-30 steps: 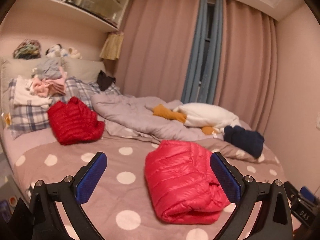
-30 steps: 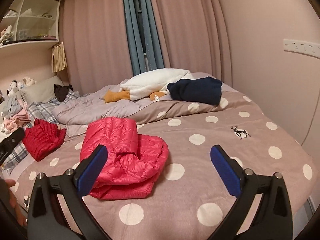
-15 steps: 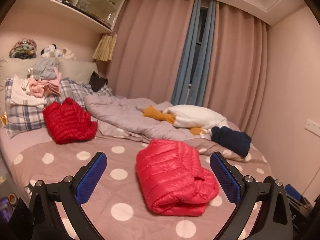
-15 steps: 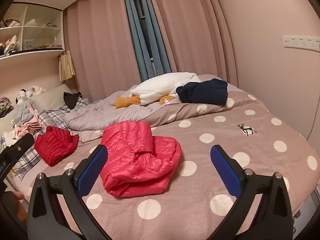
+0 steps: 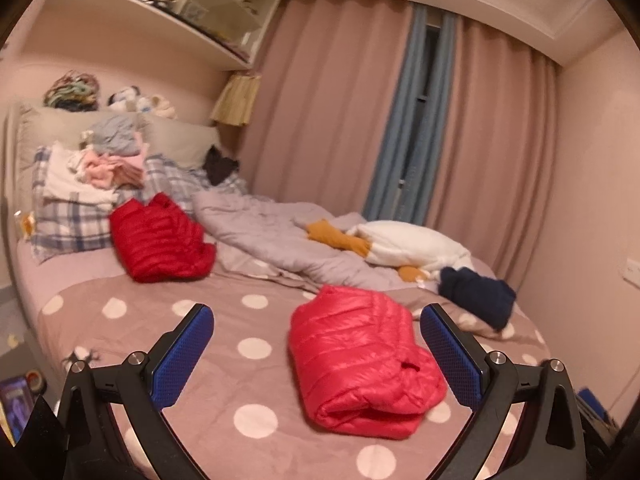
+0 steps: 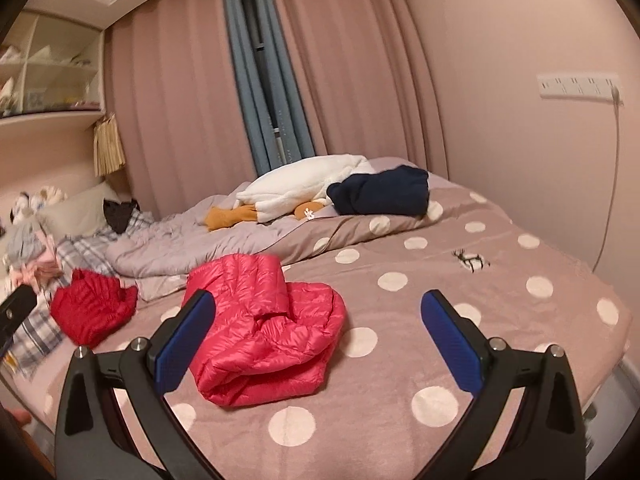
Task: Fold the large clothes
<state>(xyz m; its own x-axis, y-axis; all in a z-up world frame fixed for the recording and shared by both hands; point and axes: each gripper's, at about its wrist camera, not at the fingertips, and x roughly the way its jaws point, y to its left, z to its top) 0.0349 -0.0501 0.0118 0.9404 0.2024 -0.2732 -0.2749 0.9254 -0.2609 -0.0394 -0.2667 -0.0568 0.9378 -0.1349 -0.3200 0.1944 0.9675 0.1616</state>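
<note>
A pink-red puffer jacket (image 5: pixel 360 356) lies folded in a bundle on the polka-dot bedspread (image 5: pixel 152 320); it also shows in the right wrist view (image 6: pixel 264 328). A darker red puffer jacket (image 5: pixel 160 240) lies folded near the pillows, also seen in the right wrist view (image 6: pixel 92 308). My left gripper (image 5: pixel 318 344) is open and empty, held back from the bed, above its near edge. My right gripper (image 6: pixel 318 340) is open and empty, also clear of the jacket.
A crumpled grey duvet (image 5: pixel 280 240), a white and orange plush (image 5: pixel 400 244) and a navy garment (image 5: pixel 476 296) lie at the far side. A pile of clothes (image 5: pixel 104 160) sits on plaid pillows. Curtains and walls ring the bed.
Both grippers have pulled back and risen from the bed, so the jackets look smaller and farther. Both stay open. The jackets have not moved.
</note>
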